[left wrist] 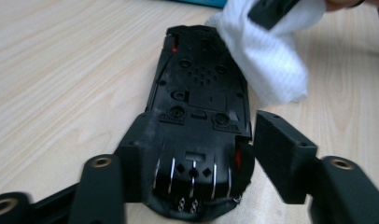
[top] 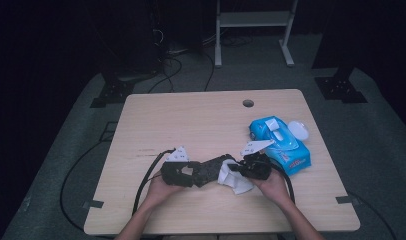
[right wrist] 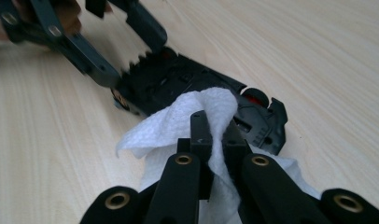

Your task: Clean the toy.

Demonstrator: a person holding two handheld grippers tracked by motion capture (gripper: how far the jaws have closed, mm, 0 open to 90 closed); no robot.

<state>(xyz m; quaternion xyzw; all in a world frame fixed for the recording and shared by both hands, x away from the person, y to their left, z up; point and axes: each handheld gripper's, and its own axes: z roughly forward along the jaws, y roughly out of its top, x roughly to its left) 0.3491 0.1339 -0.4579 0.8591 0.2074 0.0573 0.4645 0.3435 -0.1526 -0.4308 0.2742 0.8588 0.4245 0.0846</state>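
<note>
Wipe (right wrist: 197, 116) on black car (left wrist: 197, 107), wooden table (top: 191, 120)

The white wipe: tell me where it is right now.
In the high view the white wipe sits near the table's front edge, right of centre, pinched in the right gripper and pressed against the black toy car's underside, with the blue wipes pack just behind.

Dim room, grey carpet floor (top: 66, 150), wood table (top: 191, 120), white frame (top: 253, 22) bkgd.

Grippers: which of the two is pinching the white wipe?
The right gripper: its fingers are shut on the white wipe. The left gripper instead clamps the black toy car chassis.
</note>
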